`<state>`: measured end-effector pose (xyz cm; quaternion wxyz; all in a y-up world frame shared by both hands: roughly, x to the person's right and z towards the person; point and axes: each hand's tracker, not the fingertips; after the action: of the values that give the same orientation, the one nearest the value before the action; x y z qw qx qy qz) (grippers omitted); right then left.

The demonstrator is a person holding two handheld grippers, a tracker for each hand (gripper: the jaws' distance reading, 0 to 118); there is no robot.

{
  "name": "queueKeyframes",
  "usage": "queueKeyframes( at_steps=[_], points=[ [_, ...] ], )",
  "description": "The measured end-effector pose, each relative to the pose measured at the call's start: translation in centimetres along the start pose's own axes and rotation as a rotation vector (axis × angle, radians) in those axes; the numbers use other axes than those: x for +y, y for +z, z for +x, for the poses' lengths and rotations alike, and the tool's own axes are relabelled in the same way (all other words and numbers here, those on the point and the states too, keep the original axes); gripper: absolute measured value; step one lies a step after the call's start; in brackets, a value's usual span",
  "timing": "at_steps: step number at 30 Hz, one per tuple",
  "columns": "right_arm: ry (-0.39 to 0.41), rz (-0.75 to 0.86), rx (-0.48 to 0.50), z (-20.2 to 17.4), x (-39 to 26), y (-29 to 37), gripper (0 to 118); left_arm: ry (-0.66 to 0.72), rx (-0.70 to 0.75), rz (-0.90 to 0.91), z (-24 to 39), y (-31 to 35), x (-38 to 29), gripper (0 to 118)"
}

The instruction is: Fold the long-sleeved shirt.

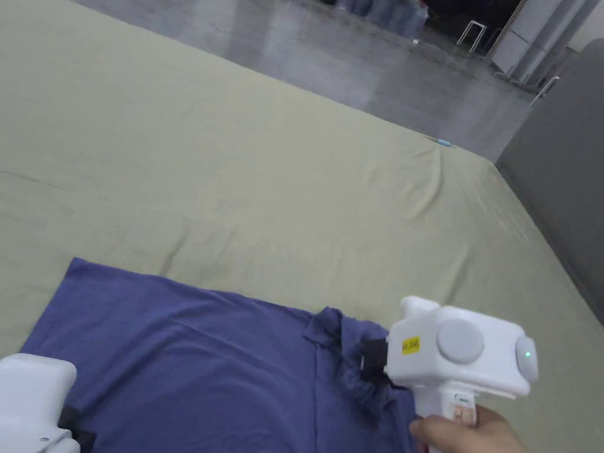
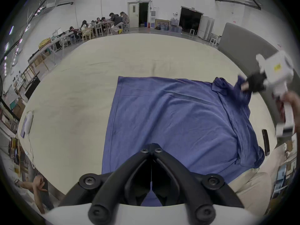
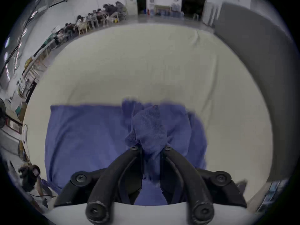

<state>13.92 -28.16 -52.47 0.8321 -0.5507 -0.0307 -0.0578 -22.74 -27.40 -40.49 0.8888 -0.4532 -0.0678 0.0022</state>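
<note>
The blue long-sleeved shirt (image 1: pixel 194 360) lies spread on the pale green sheet (image 1: pixel 236 177). The right gripper (image 3: pixel 151 149) pinches a bunched fold of it near the collar (image 2: pixel 219 84), lifted off the sheet. The left gripper (image 2: pixel 151 148), jaws pressed together with a thin edge of fabric between them, sits over the shirt's near edge.
</note>
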Motion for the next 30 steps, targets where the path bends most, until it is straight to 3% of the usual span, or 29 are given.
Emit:
queueKeyframes(
  at_steps=[3, 5, 9, 11, 12, 13, 14, 18, 19, 20, 21, 22, 26, 30],
  points=[
    [-0.056, -0.101, 0.013, 0.1, -3.4, -3.5, 13, -0.009, 0.000, 0.000, 0.2, -0.1, -0.1, 0],
    [-0.043, 0.024, -0.012, 0.1, -3.8, -4.0, 13, -0.009, -0.005, -0.008, 0.3, -0.3, -0.2, 0],
    [-0.041, -0.028, -0.027, -0.6, -3.0, -4.0, 15, -0.004, 0.000, -0.016, 0.2, -0.4, -0.2, 0],
    [-0.004, -0.044, -0.026, -0.4, -2.1, -2.9, 30, 0.001, -0.006, -0.017, 0.1, -0.1, -0.2, 0],
    [-0.023, -0.034, -0.008, 0.1, -1.8, -1.6, 47, 0.004, -0.008, -0.014, 0.1, 0.1, -0.2, 0],
    [-0.076, 0.012, 0.035, 0.4, -1.8, 0.5, 75, 0.006, -0.008, -0.010, 0.1, 0.5, -0.2, 0],
    [-0.089, 0.069, 0.054, 0.5, -2.2, 2.6, 87, 0.007, -0.010, -0.006, 0.1, 0.7, -0.2, 0],
    [-0.065, 0.236, 0.081, 0.1, -5.7, 10.5, 88, 0.026, -0.036, -0.004, 0.1, 1.8, -0.3, 0],
    [-0.063, 0.226, 0.077, 0.0, -7.1, 11.4, 85, 0.028, -0.042, -0.006, 0.1, 2.0, -0.5, 0],
    [-0.060, 0.228, 0.069, -0.3, -8.7, 12.0, 72, 0.030, -0.044, -0.009, 0.2, 2.2, -0.7, 0],
    [-0.056, 0.234, 0.048, -0.6, -10.1, 12.3, 42, 0.035, -0.040, -0.011, 0.4, 2.4, -1.0, 0],
    [-0.042, 0.240, 0.034, -1.1, -11.8, 12.2, 0, 0.040, -0.030, -0.016, 0.6, 2.5, -1.3, 0],
    [-0.042, 0.174, 0.050, -1.8, -16.5, 11.2, 0, 0.041, -0.006, -0.049, 1.5, 2.4, -2.3, 0],
    [-0.028, 0.177, 0.084, -1.3, -16.4, 11.8, 0, 0.041, -0.041, -0.040, 1.1, 2.7, 0.0, 0]
  ],
)
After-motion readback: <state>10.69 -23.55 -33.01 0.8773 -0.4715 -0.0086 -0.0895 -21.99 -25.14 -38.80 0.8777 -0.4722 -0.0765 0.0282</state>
